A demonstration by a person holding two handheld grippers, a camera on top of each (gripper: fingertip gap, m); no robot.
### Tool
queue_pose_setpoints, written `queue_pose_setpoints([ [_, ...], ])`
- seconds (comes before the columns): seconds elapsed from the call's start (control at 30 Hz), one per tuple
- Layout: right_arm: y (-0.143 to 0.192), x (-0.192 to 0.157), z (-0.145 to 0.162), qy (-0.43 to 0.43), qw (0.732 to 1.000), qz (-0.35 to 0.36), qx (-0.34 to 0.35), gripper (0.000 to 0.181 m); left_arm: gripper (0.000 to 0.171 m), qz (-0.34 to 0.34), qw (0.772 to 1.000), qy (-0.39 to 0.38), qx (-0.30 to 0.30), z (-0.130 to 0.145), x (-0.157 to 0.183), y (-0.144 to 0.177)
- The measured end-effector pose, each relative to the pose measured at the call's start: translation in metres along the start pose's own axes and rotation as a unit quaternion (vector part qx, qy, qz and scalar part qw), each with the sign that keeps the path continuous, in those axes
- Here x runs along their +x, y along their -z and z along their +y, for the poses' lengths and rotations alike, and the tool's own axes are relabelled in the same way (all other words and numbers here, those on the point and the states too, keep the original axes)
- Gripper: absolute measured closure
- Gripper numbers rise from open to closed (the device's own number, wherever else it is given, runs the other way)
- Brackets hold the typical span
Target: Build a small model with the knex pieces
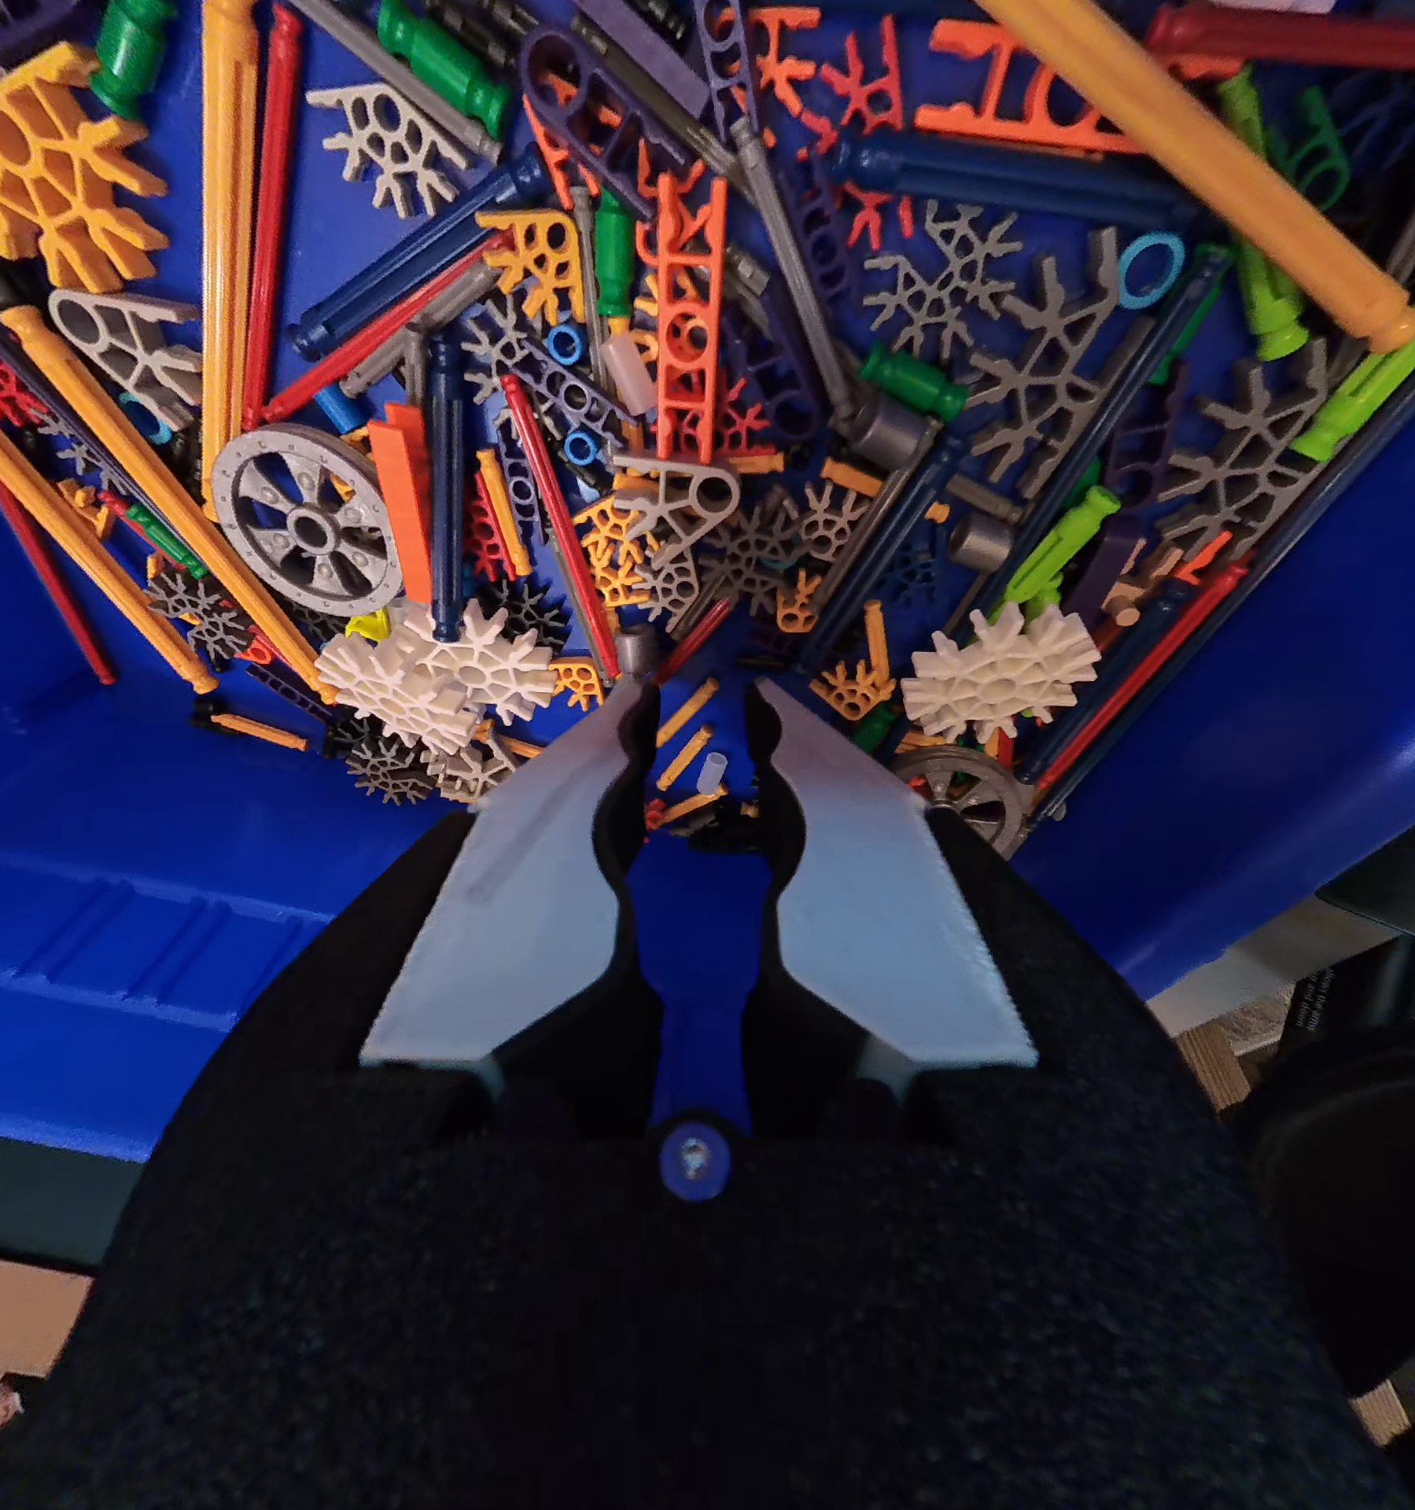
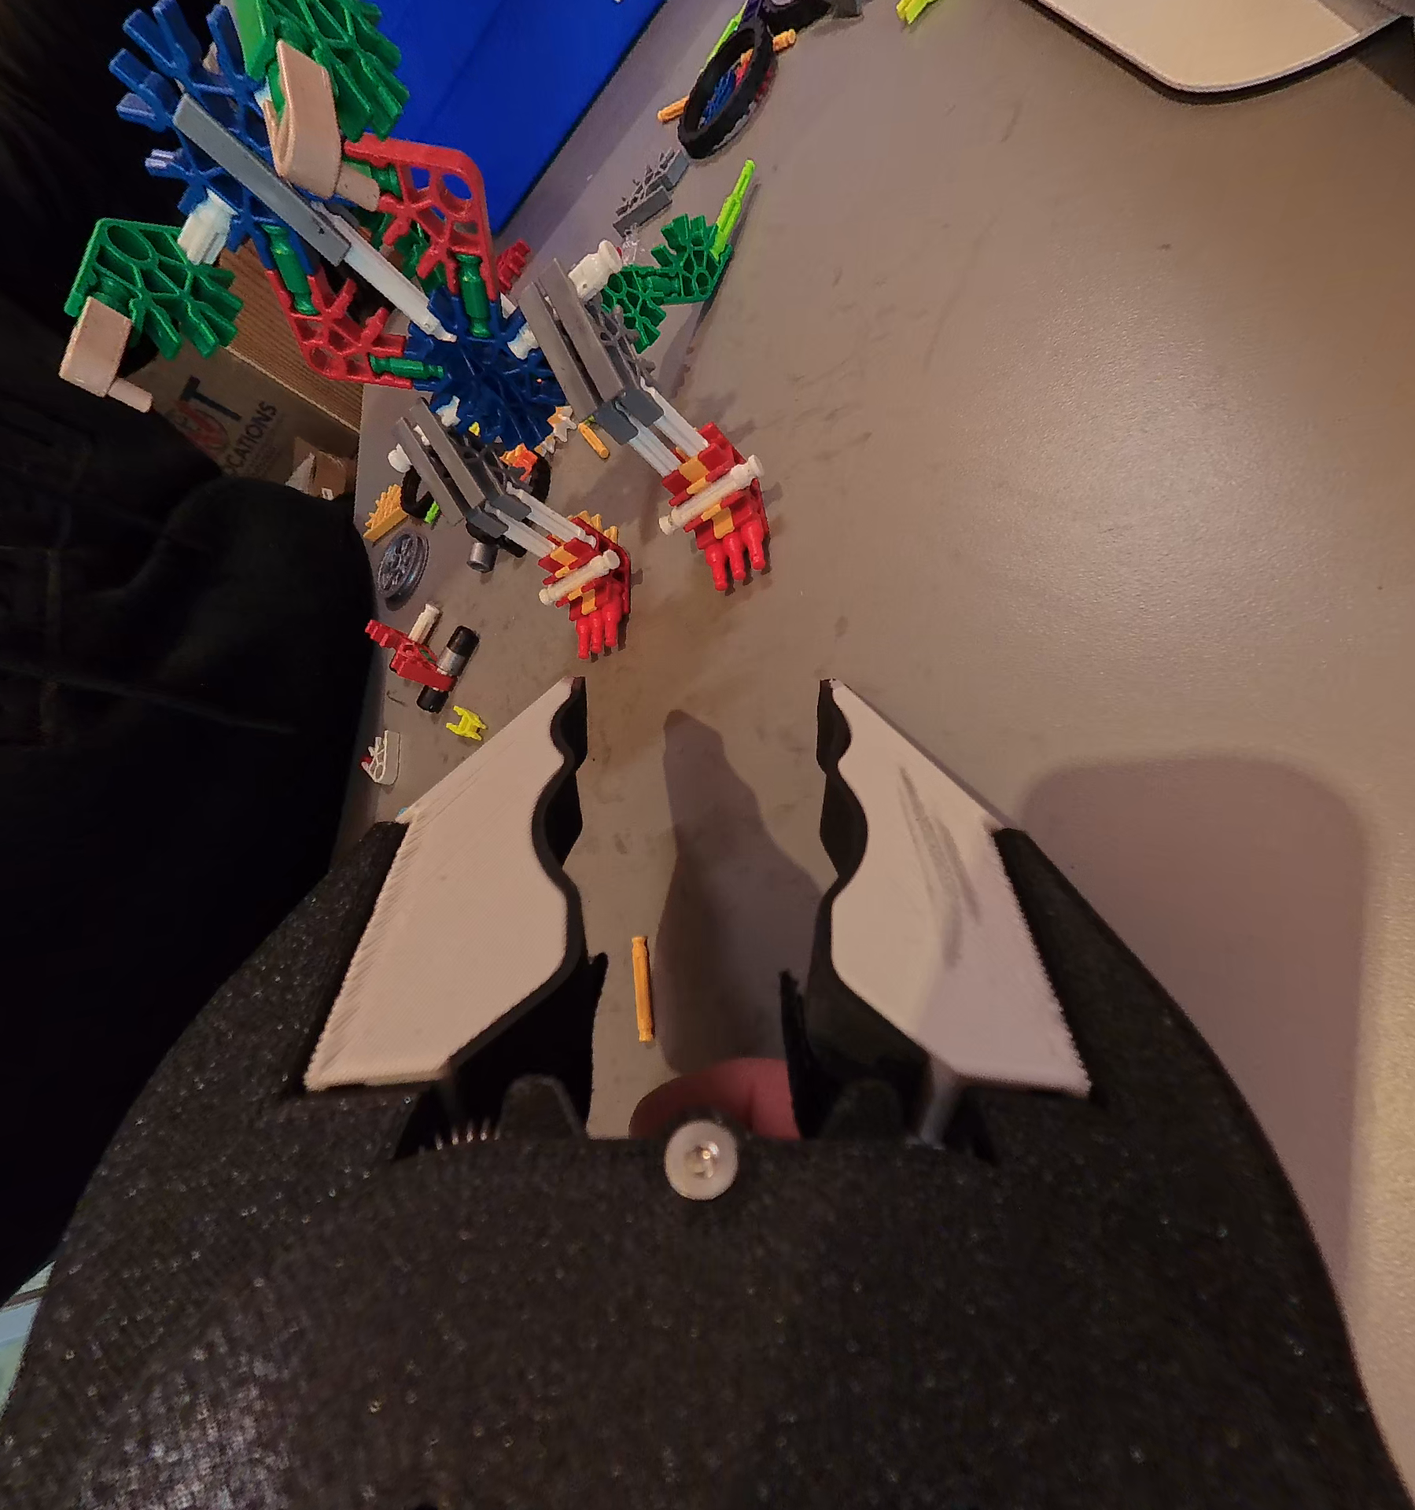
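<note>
hovering left gripper (image 1: pixel 700 694) parted over blue bin (image 1: pixel 156 858), right gripper (image 2: pixel 700 694) wide apart

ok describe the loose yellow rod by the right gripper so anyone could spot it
Start at the grey tabletop, then the right gripper, open over it. Between its two fingers lies one short yellow rod, alone on bare table, well apart from the built model further off.

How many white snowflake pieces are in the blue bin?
3 that I can see: two overlapping ones left of the left gripper, and one to its right. More may be buried in the blue bin.
</note>
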State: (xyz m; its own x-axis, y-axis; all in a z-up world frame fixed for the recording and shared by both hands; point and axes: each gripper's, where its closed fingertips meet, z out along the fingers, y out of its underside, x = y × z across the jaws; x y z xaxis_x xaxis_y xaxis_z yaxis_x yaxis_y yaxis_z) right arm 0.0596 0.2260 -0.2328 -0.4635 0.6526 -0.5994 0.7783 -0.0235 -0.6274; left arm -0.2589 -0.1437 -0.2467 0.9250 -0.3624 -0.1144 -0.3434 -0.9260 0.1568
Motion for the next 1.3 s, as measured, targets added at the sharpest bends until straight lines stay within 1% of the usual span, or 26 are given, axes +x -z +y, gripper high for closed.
queue_pose_setpoints([
  [0.7,0.0,0.0,0.0,0.001,1.0,0.0,0.0,0.125,0.15,-0.001,1.0,0.001,0.023,-0.007,0.001,0.002],
  [0.73,0.0,0.0,0.0,0.0,1.0,0.0,0.0,0.125,0.148,0.002,1.0,0.002,0.026,-0.007,0.002,0.002],
  [0.97,0.0,0.0,0.0,0.0,1.0,0.0,0.0,0.125,0.119,0.013,0.999,0.005,0.051,-0.013,0.016,0.015],
  [1.13,0.0,0.0,0.0,0.0,1.0,0.0,0.0,0.125,0.118,0.016,0.997,0.013,0.079,-0.018,0.021,0.023],
  [1.3,0.0,0.0,0.0,0.0,1.0,0.0,0.0,0.125,0.109,0.005,0.996,0.026,0.088,-0.017,0.018,0.026],
])
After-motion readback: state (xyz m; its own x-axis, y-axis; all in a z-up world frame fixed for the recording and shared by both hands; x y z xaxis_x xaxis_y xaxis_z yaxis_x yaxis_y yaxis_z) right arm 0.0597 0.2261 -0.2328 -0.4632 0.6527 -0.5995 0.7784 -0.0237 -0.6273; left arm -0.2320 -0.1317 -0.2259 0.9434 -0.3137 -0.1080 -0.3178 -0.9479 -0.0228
